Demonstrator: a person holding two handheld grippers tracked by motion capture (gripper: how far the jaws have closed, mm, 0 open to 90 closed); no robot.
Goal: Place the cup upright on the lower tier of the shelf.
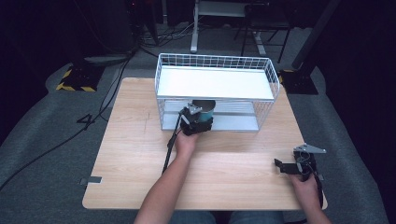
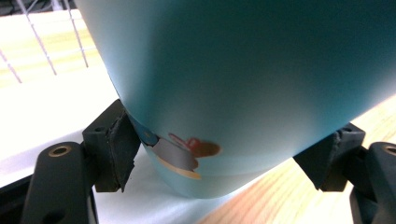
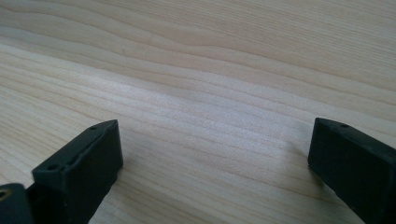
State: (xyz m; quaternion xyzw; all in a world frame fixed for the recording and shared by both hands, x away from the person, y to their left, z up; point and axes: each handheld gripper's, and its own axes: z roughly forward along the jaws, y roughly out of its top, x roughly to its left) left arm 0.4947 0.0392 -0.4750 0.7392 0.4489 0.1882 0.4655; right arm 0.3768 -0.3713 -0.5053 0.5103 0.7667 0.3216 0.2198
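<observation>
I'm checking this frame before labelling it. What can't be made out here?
- Cup rim and upper body: cut off by the left gripper view's top edge.
- Cup's base, high view: hidden behind the left gripper.
- Cup's printed picture: blurred, partly hidden by a pad.

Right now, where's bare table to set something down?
Free: the table left of the left tool, and the strip between it and the right tool. Crowded: the wire rack, where the left tool grips the teal cup.

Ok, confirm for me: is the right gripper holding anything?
No, the right gripper has its jaws spread apart over the bare wooden table, with nothing between them.
</observation>
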